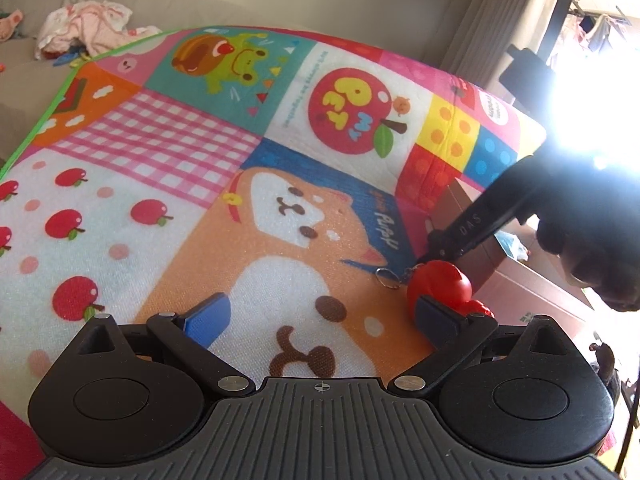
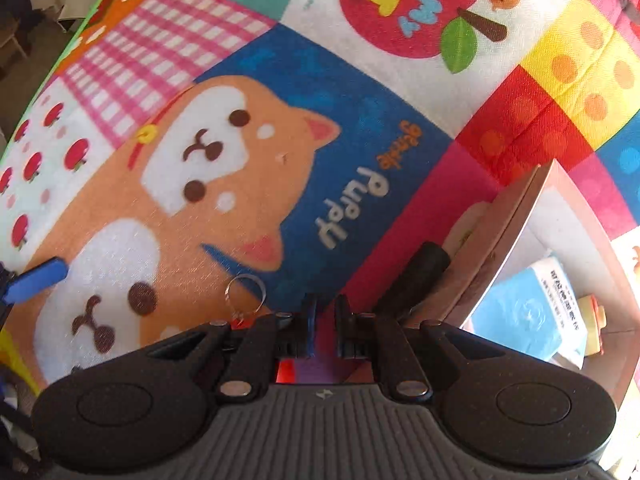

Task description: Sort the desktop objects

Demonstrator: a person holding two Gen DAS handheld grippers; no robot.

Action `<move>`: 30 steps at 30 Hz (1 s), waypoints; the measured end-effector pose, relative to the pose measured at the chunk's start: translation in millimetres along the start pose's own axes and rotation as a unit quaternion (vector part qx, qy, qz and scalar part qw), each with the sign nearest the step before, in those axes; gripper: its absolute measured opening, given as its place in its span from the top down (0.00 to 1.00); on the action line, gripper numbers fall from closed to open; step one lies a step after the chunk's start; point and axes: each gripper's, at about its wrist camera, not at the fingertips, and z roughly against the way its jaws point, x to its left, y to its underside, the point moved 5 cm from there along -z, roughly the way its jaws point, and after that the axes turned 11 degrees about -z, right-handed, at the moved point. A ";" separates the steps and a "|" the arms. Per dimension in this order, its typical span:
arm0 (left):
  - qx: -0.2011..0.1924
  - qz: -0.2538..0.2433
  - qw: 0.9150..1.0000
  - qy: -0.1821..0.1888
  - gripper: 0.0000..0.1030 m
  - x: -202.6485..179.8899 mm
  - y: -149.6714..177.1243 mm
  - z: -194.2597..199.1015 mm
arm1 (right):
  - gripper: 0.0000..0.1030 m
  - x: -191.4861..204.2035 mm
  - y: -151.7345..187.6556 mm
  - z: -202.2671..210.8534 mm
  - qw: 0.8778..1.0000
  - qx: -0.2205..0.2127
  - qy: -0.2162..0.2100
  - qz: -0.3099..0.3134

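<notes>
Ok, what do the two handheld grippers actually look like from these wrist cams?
Both match: black linkage arms with silver pivot pins, round black hubs and a ribbed grey base. The left gripper has flat blue finger pads. The right gripper shows blue pad edges; its black finger reads "DAS" in the left view.

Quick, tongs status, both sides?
Left tongs: open, empty.
Right tongs: closed, apparently on the keychain.
</notes>
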 end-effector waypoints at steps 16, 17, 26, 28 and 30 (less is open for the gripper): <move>-0.002 -0.003 1.000 -0.002 0.02 0.6 -0.5 1.8 | 0.91 -44.3 -77.7 -58.8 0.988 -0.031 0.151 -0.028; -0.002 -0.001 1.000 -0.001 0.02 1.0 -0.8 1.6 | 0.91 -42.6 -75.7 -58.7 0.987 -0.033 0.154 -0.022; -0.003 0.003 1.000 0.002 0.01 1.8 -0.3 2.1 | 0.91 -19.8 -20.7 -27.4 0.998 0.010 0.058 -0.001; -0.002 0.005 1.000 0.003 0.01 2.2 -0.3 1.8 | 0.91 -12.5 -1.6 -16.8 0.999 0.010 0.043 0.016; -0.002 0.005 1.000 0.003 0.01 2.1 -0.5 1.6 | 0.91 -8.8 19.2 -4.6 0.999 0.009 0.028 0.028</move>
